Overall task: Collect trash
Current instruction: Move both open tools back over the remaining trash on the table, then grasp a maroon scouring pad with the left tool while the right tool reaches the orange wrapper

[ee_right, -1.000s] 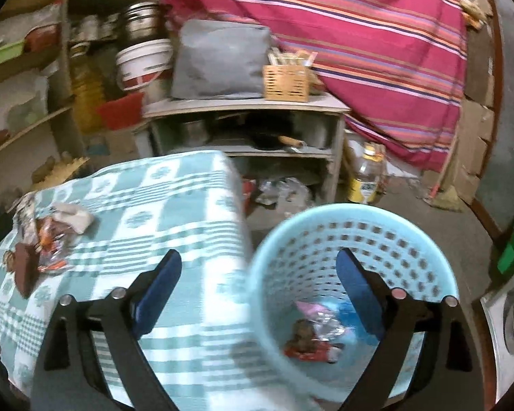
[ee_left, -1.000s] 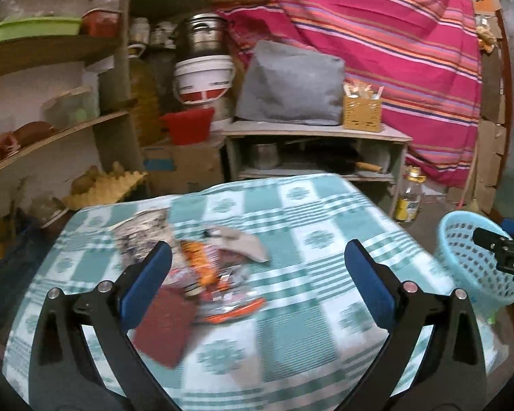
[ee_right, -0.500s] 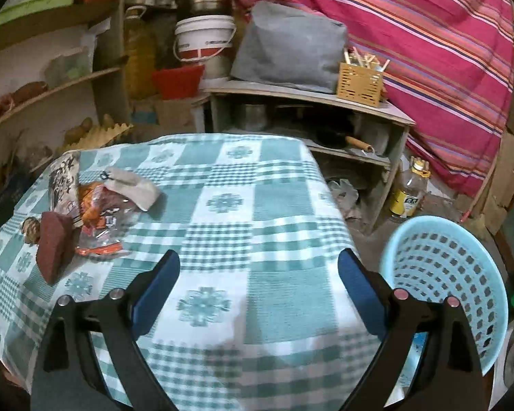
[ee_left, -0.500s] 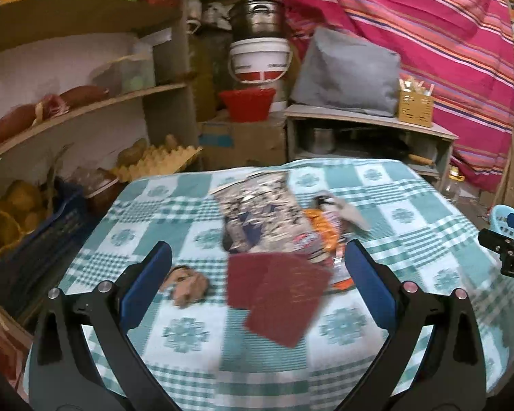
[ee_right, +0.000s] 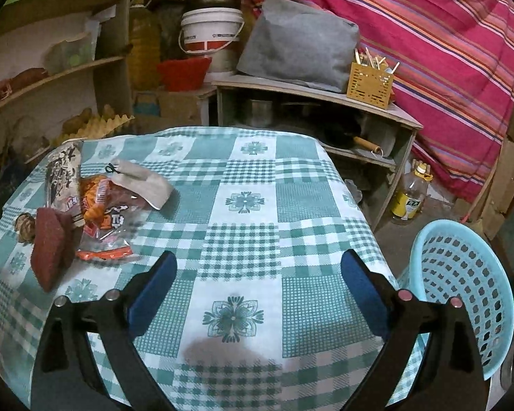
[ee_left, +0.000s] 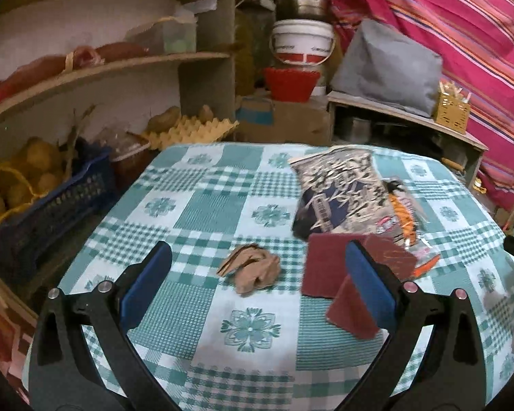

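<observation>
Left gripper (ee_left: 257, 279): jaws spread wide, empty, above the near part of the checked surface (ee_left: 202, 205).
Right gripper (ee_right: 258, 284): jaws likewise wide apart, holding nothing.
Crumpled brown paper (ee_left: 252, 269): on the surface, between the left jaws in view.
Maroon pads (ee_left: 329, 274): just right of the paper, overlapping.
Printed wrapper (ee_left: 339, 195): behind the pads.
Orange snack bag (ee_right: 102, 212): beside the wrapper.
Blue basket (ee_right: 462, 294): off the surface, right, lower.

Dim warm indoor light, fisheye-bent edges, slight motion blur
</observation>
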`<state>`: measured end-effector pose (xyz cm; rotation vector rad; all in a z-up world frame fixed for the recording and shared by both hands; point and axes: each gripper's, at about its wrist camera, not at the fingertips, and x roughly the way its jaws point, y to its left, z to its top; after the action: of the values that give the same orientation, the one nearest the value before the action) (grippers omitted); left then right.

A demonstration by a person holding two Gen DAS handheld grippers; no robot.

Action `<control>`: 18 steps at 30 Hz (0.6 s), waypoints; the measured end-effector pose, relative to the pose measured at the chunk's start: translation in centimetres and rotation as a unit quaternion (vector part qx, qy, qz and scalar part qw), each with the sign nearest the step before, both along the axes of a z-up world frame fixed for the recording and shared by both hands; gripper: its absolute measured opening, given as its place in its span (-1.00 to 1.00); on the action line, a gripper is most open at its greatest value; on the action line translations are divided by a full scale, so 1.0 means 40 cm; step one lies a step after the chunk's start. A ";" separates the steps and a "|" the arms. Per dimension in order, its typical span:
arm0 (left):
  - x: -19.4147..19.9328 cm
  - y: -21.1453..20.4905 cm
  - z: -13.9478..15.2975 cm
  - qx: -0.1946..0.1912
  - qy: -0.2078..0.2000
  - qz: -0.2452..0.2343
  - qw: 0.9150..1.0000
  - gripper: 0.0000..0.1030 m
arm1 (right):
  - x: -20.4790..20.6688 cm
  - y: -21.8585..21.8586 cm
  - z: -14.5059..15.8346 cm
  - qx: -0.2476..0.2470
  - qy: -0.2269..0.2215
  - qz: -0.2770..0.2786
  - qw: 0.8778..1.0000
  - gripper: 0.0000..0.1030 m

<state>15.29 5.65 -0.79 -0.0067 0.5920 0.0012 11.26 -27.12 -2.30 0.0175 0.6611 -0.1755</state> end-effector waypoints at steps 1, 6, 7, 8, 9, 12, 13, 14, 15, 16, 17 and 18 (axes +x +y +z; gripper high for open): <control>0.006 0.002 -0.005 -0.004 0.007 -0.003 1.000 0.89 | 0.003 0.001 -0.002 0.001 0.002 -0.002 1.000 0.83; 0.037 -0.013 -0.029 -0.022 0.032 -0.016 0.999 0.89 | 0.017 0.003 -0.016 -0.006 0.012 -0.016 1.000 0.83; 0.040 -0.020 -0.029 -0.026 0.033 -0.020 0.999 0.89 | 0.021 0.003 -0.019 -0.004 0.015 -0.014 1.000 0.83; 0.044 -0.029 -0.031 -0.032 0.036 -0.028 0.998 0.89 | 0.025 0.004 -0.023 -0.002 0.018 -0.012 1.000 0.83; 0.048 -0.038 -0.033 -0.038 0.039 -0.038 0.998 0.89 | 0.029 0.006 -0.027 -0.002 0.021 -0.011 1.000 0.83; 0.053 -0.078 -0.044 -0.054 0.053 -0.067 0.995 0.89 | 0.042 0.015 -0.039 0.001 0.031 -0.005 0.999 0.83; 0.053 -0.094 -0.048 -0.052 0.055 -0.074 0.994 0.89 | 0.046 0.018 -0.043 0.001 0.034 -0.003 0.999 0.83; 0.052 -0.110 -0.051 -0.046 0.055 -0.081 0.994 0.89 | 0.046 0.020 -0.046 0.001 0.036 -0.001 0.999 0.83; 0.052 -0.128 -0.054 -0.035 0.055 -0.092 0.994 0.89 | 0.049 0.023 -0.047 0.001 0.037 0.001 0.999 0.83; 0.049 -0.153 -0.059 -0.018 0.054 -0.103 0.993 0.89 | 0.051 0.026 -0.049 0.001 0.039 0.003 0.999 0.83; 0.047 -0.167 -0.063 -0.009 0.054 -0.111 0.992 0.89 | 0.054 0.028 -0.050 0.000 0.040 0.004 0.999 0.83; 0.046 -0.182 -0.069 0.000 0.057 -0.121 0.991 0.89 | 0.056 0.030 -0.051 -0.001 0.040 0.005 0.999 0.83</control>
<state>17.14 -1.64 -3.56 0.0651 0.7037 -0.2348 13.48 -25.91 -4.35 0.0044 0.7412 -0.1684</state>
